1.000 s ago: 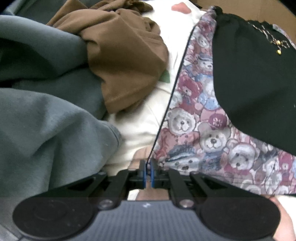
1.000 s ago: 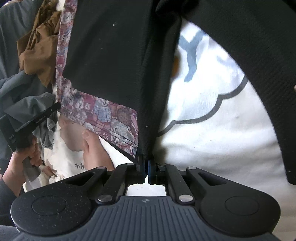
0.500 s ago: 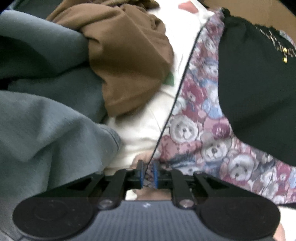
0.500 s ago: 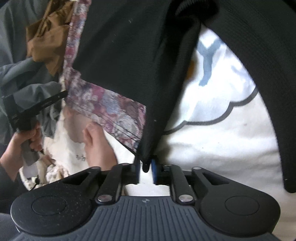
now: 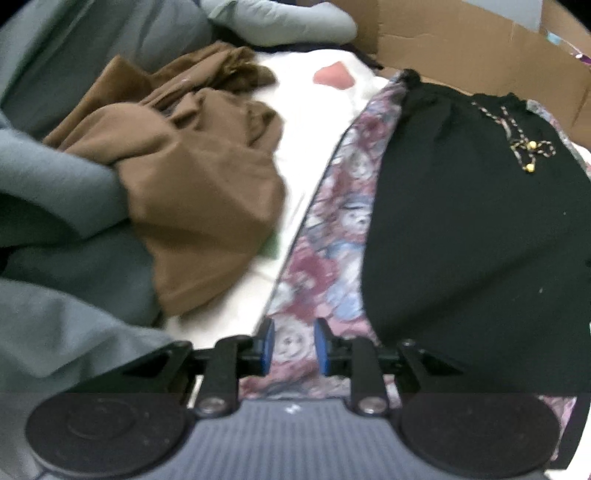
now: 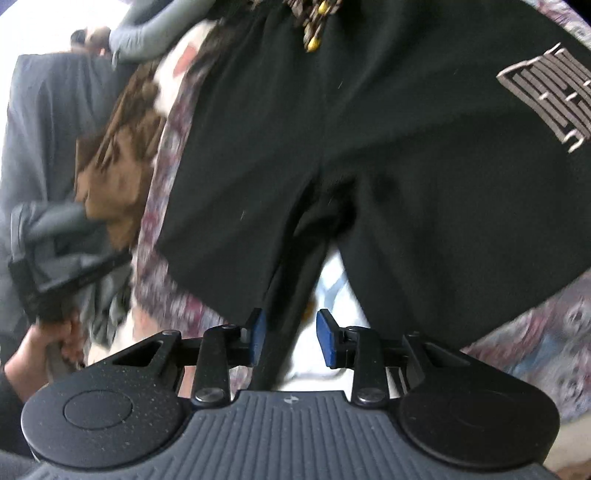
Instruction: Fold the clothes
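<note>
Both tongs were spreading with nothing pinched, the right gripper [image 6: 289, 338] nearest the black shorts [image 6: 369, 147], whose length ran toward 12 o'clock, while the left gripper [image 5: 292, 345] sat over the teddy-print cloth [image 5: 332, 236].

A brown cardboard wall [image 5: 461, 48] is seen along the far edge, creased and folded at its right end. Bright white light [image 6: 48, 22] is seen at the upper left of the right wrist view.
</note>
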Demonstrator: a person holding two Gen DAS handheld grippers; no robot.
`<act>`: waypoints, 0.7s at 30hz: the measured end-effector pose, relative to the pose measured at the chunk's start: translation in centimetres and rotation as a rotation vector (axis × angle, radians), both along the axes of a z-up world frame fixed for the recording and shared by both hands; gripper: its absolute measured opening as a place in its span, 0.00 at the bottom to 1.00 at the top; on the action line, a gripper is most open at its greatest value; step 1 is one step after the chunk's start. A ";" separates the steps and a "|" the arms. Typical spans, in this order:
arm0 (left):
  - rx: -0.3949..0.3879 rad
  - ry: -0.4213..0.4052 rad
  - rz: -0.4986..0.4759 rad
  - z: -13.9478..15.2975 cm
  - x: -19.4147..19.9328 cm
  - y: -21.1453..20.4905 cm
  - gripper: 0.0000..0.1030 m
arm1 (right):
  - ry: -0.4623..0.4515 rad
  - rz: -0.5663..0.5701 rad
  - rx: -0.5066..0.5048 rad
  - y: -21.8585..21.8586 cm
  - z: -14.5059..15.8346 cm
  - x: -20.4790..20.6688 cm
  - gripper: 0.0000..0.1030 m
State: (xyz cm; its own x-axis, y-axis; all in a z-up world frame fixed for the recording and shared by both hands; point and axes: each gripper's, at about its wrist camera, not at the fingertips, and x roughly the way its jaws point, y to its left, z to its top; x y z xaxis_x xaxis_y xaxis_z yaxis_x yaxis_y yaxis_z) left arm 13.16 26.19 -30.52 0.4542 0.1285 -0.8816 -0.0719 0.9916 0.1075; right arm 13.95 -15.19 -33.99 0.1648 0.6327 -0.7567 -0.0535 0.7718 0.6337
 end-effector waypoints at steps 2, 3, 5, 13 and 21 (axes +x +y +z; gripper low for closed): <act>-0.003 0.009 -0.012 -0.1 -0.3 -0.6 0.24 | -0.023 -0.014 -0.003 0.0 -0.3 0.5 0.27; -0.004 0.012 -0.015 -0.3 -0.2 -0.7 0.24 | -0.035 -0.016 -0.006 0.1 -0.4 0.8 0.27; -0.006 0.019 -0.020 -0.6 0.1 -1.1 0.24 | -0.056 -0.011 -0.026 0.3 -0.8 1.2 0.27; -0.019 0.011 -0.064 -1.7 1.1 -2.8 0.24 | -0.107 0.018 -0.090 2.0 -2.3 2.4 0.29; -0.013 0.035 -0.087 -3.7 0.8 -4.2 0.24 | -0.179 0.057 -0.118 2.8 -2.1 2.3 0.02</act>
State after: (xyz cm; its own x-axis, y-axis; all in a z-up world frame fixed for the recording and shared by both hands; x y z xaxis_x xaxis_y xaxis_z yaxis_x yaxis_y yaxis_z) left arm 13.94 22.03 -34.24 0.4320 0.0789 -0.8984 0.0178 0.9952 0.0960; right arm 16.20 -12.43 -36.09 0.2695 0.5538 -0.7878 -0.2023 0.8324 0.5159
